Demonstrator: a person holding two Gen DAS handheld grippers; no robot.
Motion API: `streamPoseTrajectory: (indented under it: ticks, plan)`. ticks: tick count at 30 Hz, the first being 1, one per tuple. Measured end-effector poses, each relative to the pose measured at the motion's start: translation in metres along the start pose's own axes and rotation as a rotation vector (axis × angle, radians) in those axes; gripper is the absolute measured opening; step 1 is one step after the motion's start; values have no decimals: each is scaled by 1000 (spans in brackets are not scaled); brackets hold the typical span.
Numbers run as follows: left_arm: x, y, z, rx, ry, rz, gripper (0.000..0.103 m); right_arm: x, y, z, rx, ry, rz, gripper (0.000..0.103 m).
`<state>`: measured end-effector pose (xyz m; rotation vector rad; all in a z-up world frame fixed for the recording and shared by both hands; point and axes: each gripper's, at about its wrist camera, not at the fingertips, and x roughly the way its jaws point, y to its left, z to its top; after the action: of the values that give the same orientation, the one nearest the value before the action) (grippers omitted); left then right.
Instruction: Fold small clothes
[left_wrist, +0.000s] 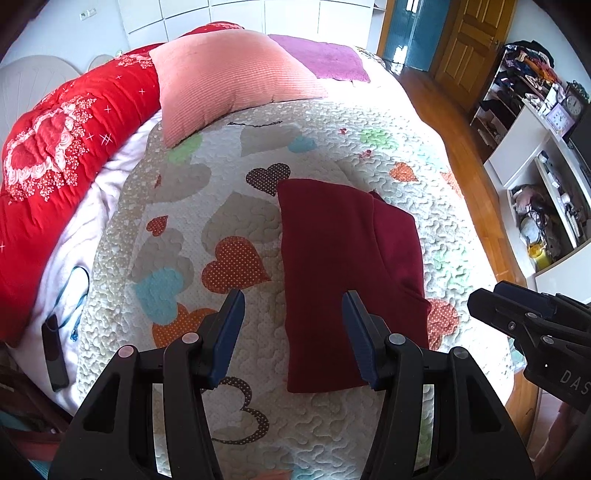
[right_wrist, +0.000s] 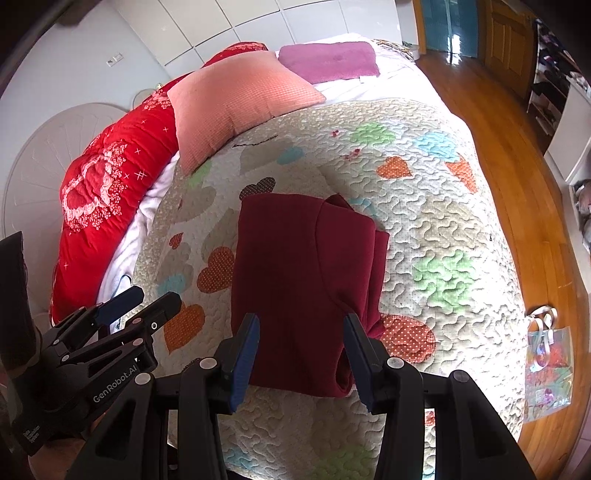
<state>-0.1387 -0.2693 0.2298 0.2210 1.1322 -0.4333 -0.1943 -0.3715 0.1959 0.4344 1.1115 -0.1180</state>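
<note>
Bedside shelves (left_wrist: 546, 221) hold clutter; folded maroon garment (left_wrist: 332, 266) lies on quilt (left_wrist: 332, 140).

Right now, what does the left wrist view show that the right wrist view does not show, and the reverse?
Only the left wrist view shows the slim black phone-like device on the white sheet, beside a blue cord, and the round clock on the white shelving.

Only the right wrist view shows the shiny iridescent bag on the wooden floor.

Both show the folded dark red garment on the heart-patterned quilt, the salmon pink pillow, and both grippers, left and right, open and holding nothing.
</note>
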Motion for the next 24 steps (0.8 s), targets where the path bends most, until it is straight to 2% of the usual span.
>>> streamPoseTrajectory:
  ticks: [24]
  plan:
    - [8,0,0,20,18,1,54,10,-6,0,20,30,11,45]
